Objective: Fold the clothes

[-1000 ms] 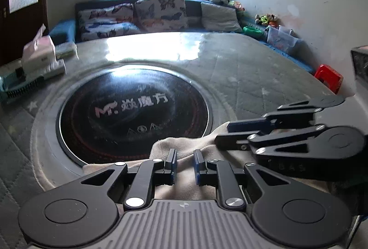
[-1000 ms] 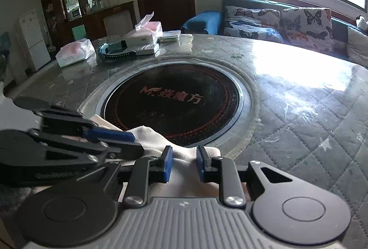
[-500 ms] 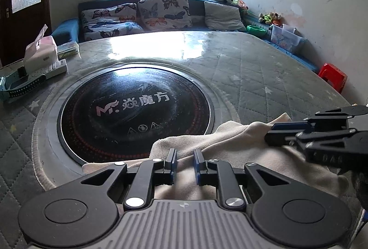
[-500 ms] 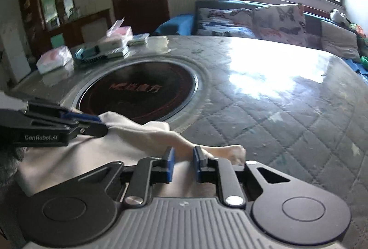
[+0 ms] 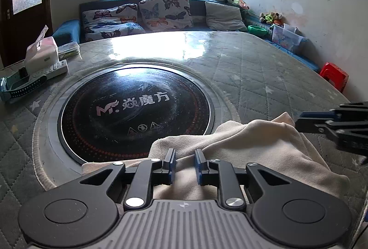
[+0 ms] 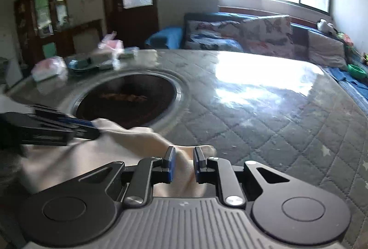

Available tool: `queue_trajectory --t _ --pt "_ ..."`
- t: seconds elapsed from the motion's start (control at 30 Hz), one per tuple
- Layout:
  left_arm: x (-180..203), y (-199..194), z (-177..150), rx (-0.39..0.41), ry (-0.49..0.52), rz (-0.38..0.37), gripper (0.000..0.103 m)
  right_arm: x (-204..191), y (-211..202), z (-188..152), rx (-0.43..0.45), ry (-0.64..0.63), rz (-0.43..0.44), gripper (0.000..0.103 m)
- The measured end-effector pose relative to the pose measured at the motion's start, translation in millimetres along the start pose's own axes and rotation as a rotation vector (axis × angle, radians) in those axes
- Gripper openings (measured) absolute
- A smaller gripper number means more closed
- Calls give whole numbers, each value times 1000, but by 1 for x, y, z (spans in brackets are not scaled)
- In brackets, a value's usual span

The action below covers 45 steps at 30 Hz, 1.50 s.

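A cream cloth (image 5: 253, 140) lies bunched on the near edge of the quilted table (image 5: 264, 78), partly over the black round hob plate (image 5: 135, 111). My left gripper (image 5: 185, 163) has a fold of the cloth between its pads, and its jaws are opening. My right gripper (image 6: 183, 165) is shut on another edge of the cloth (image 6: 115, 147), stretching it sideways. Each gripper shows in the other's view: the right gripper (image 5: 299, 122) at the cloth's right end, the left gripper (image 6: 92, 129) at its left end.
A tissue box (image 5: 41, 53), a white power strip (image 5: 55, 68) and a blue strap (image 5: 20, 85) sit at the table's far left. A sofa with butterfly cushions (image 5: 165, 9) stands behind the table. A red stool (image 5: 333, 74) stands by the right wall.
My right gripper has moved away to the right with its cloth edge, spreading the cloth out between the two grippers. The left gripper has stayed put.
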State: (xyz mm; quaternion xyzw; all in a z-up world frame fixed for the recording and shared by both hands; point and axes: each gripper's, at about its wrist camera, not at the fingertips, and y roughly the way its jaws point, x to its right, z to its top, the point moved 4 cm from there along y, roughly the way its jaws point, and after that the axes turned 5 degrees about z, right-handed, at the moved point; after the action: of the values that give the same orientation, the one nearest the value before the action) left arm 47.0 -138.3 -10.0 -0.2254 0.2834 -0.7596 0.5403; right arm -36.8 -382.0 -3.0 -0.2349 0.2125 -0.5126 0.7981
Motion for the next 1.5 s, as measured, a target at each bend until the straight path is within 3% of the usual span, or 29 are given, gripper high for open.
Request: queue_trajectory --t 0.2,0.33,0.5,0.63,0.77,0.93,1.1,1.5 --pt "2 0 -1 7 10 12 25 -28 -2 -14 -26 -80 62 15" --pt "2 -1 -1 10 7 12 25 -26 -4 -32 -62 -109 14 15" --pt "5 -1 -3 23 20 24 26 -29 -21 -37 -20 -110 -5 15" --pt "5 -4 -4 29 15 17 31 -36 -30 -39 14 -124 23 15" --pt "3 -17 -6 42 4 8 35 -34 -24 -51 -34 -120 24 15" --pt "1 -54 -20 89 28 -12 35 -33 -34 -44 -10 -114 49 15" --pt "0 -81 -44 103 30 -58 35 -45 -38 -39 10 -131 128 16" --pt "-26 -88 -73 77 -47 -38 35 -49 -27 -50 -53 -150 146 17"
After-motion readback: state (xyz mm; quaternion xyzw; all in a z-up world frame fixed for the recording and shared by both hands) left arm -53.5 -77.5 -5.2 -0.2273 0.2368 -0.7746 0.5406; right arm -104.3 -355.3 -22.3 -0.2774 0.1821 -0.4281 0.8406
